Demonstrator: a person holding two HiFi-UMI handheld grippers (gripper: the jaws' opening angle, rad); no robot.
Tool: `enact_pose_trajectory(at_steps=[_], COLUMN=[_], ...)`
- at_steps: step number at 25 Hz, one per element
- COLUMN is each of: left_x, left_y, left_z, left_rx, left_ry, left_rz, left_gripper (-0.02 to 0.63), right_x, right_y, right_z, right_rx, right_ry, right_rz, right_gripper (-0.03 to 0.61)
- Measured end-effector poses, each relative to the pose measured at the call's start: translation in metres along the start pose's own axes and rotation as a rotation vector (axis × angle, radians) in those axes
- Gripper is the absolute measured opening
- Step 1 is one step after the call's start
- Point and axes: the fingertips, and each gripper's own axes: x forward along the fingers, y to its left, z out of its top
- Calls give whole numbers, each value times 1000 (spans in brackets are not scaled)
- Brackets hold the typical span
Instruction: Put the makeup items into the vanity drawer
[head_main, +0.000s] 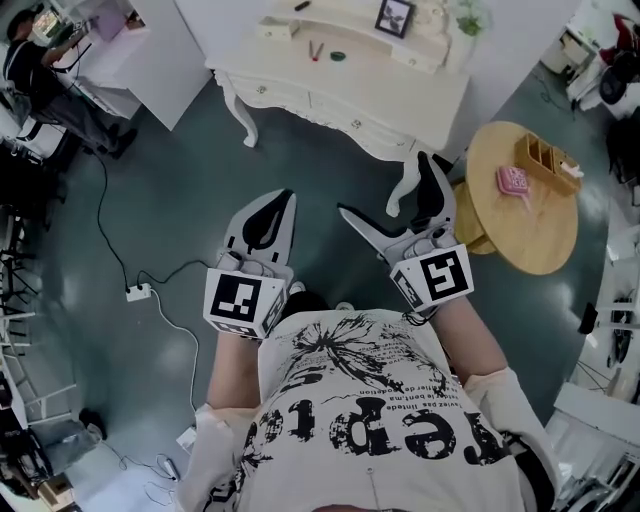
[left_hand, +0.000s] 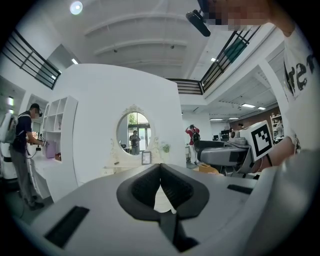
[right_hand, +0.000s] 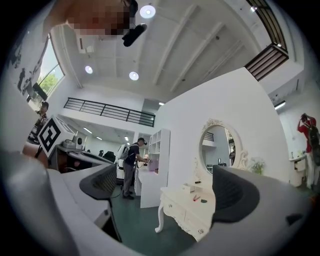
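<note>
the person stands on the dark floor a little back from the white vanity surface, which fills the upper middle of the head view, with a hand-held gripper in each hand raised at chest height in the middle of the frame. the left hand-held gripper has its jaws brought together, the dark pads meeting at the tip in its own view, and nothing is caught between them. the right hand-held gripper has its jaws spread wide apart; in its own view only open air and the distant vanity show between the two pads, so it has hold of nothing. the makeup things lie on the vanity surface near its back edge, at the top centre of the head view: a slim red makeup item and, just to its right, a small dark green makeup item. the drawer fronts below them look pushed shut. a framed picture stands further right on the surface. at the right of the frame a round wooden table carries a pink thing and a small wooden box. a white power strip lies on the floor at the left, and another person stands in the upper left corner.
</note>
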Motion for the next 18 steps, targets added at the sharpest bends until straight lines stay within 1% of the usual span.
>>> enact_pose_trajectory(at_steps=[5, 9, 13, 18], left_x=[24, 51, 89, 160], left_y=[27, 66, 122, 220], left_z=[-2, -12, -24, -29], left_rx=[-5, -19, -20, -36], left_ry=[16, 24, 21, 12], left_rz=[14, 20, 0, -66], left_gripper=[12, 12, 12, 12], right_x=[34, 82, 146, 256], right_y=[-19, -34, -52, -79], right_z=[-13, -31, -55, -83], right_rx=[28, 44, 43, 34], right_ry=[21, 56, 103, 156], right_rz=[14, 14, -22, -80], right_gripper=[597, 594, 589, 582])
